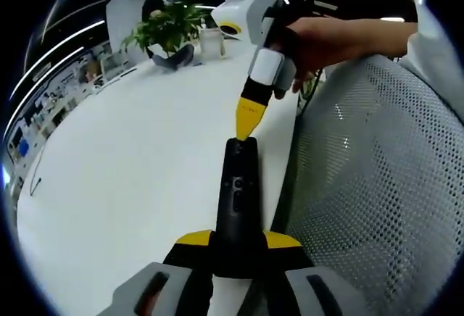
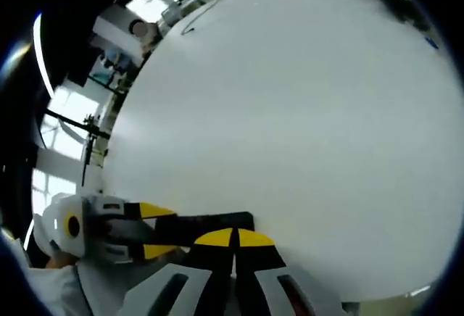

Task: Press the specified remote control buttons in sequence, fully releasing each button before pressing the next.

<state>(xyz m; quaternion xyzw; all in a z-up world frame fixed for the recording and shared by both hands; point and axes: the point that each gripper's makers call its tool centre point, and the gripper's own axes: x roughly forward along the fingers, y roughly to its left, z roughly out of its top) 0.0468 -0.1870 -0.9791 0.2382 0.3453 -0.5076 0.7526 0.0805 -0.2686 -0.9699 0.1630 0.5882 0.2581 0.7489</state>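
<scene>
Office, white table (image 1: 130, 164), mesh chair (image 1: 377, 178), potted plant (image 1: 168, 30)

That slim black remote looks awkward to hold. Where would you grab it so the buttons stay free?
Grip the near end of the remote across its narrow sides, coming in along its length, judging by how the left tongs hold it now. It is long and thin, with buttons on its upper face, so that leaves the face open for the right tongs, shut to a point at its far end.
</scene>
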